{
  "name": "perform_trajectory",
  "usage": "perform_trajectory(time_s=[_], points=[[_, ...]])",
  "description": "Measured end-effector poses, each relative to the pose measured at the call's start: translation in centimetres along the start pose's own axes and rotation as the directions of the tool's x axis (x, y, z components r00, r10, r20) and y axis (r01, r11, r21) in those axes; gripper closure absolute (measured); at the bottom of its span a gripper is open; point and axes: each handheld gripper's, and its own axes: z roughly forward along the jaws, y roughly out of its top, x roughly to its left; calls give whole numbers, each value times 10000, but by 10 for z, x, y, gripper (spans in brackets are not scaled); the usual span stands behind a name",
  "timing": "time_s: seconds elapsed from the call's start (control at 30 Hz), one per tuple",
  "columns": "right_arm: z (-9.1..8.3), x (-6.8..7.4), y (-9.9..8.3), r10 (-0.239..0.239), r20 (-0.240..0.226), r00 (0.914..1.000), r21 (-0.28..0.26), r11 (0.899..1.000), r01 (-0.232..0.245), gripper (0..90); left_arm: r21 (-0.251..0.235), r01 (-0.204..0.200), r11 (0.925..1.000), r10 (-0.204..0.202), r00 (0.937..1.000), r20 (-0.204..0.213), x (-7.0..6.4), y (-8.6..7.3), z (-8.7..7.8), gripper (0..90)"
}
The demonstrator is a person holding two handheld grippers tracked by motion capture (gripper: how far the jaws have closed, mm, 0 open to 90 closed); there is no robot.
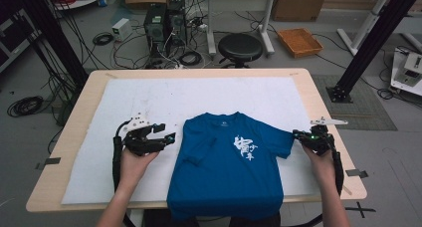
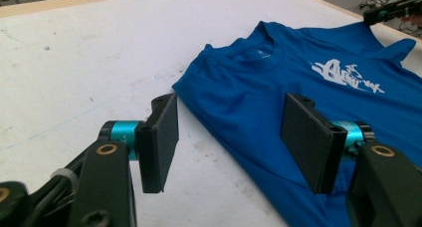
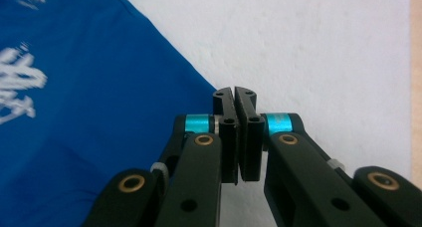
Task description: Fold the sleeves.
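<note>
The counter [image 1: 79,112] carries a white mat [image 1: 149,97]; a blue T-shirt [image 1: 224,172] lies flat on it, hem overhanging the near edge at 6 o'clock, collar toward 12 o'clock, white print [image 1: 245,147] on the chest. Nothing lies between the shirt and either tool.

Left hand-held gripper [image 1: 166,136]: at 9 o'clock of the shirt, jaws spread wide, straddling the edge near the folded sleeve, not clamping it.

Right hand-held gripper [image 1: 297,135]: at 3 o'clock, at the sleeve tip, jaws pressed together; whether cloth is pinched cannot be told.

Beyond the counter at 12 o'clock stand a black stool [image 1: 240,48] and computer towers [image 1: 164,23].
</note>
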Motion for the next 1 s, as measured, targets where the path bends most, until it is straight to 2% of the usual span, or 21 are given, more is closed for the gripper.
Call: perform_trajectory(time_s=[0.17, 0.4, 0.57, 0.6, 0.63, 0.8, 1.0], points=[[-15, 10, 11, -110, -248, 9996, -521, 9986, 97, 891, -6, -73, 10000, 73, 10000, 51, 0, 3, 2, 402], [-23, 49, 33, -708, -369, 9968, -710, 9952, 680, 890, 2, -210, 9998, 210, 9998, 72, -2, 5, 7, 402], [-20, 80, 47, -1262, -319, 9915, -610, 9904, 1241, 890, -29, -165, 9999, 165, 9998, 53, -1, 6, 6, 402], [-18, 91, 51, -1418, -263, 9895, -536, 9887, 1403, 890, -23, -168, 9999, 168, 9998, 46, -1, 6, 6, 402], [-18, 91, 51, -1418, -263, 9895, -536, 9887, 1403, 890, 1, -140, 9999, 140, 9999, 50, -1, 6, 6, 402], [-12, 117, 58, -1675, -237, 9856, -346, 9854, 1667, 889, 14, -158, 9999, 158, 9998, 82, -1, 7, 7, 402], [8, 146, 66, -1985, -423, 9792, -53, 9801, 1985, 887, 40, -151, 9999, 150, 9998, 146, -4, 8, 11, 402]])
